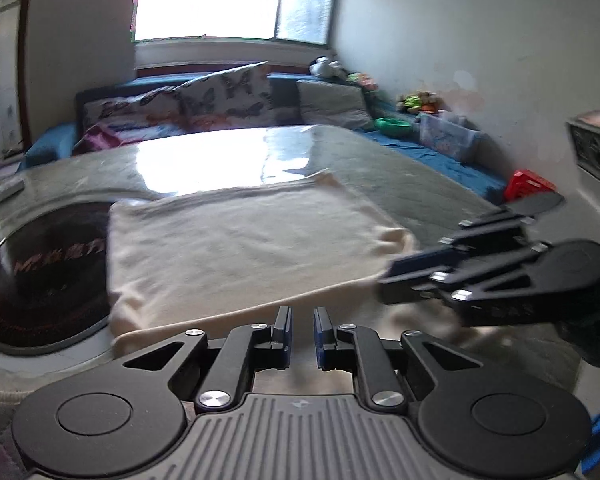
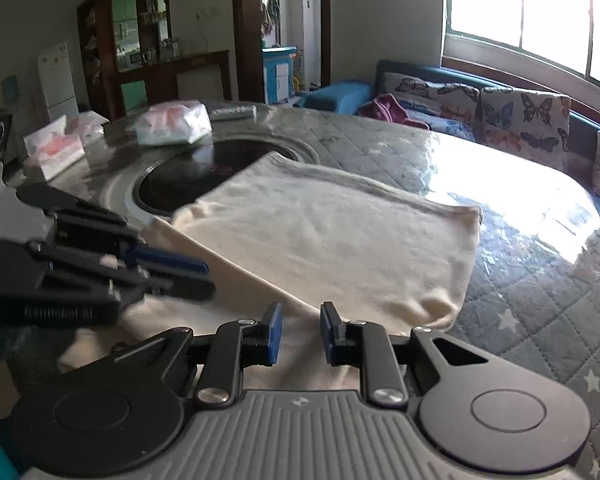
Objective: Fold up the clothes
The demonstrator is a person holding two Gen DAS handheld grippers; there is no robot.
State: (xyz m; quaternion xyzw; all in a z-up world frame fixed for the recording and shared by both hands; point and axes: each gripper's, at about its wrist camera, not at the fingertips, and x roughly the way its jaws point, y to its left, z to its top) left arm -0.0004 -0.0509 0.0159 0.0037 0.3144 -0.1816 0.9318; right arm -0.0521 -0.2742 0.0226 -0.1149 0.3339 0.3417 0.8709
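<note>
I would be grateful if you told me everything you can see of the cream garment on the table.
The cream garment is plain, soft knit-looking cloth, folded into a rough rectangle with a second layer showing beneath its near edge. It lies flat on the quilted table cover, one corner overlapping the dark round cooktop. The left tool and right tool are at its near edge, both open, gripping nothing.

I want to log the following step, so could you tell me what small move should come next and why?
Probably lower both grippers onto the near edge of the cream garment and close. The left gripper and right gripper hover open and empty above that edge, and the cloth lies flat, partly folded.
</note>
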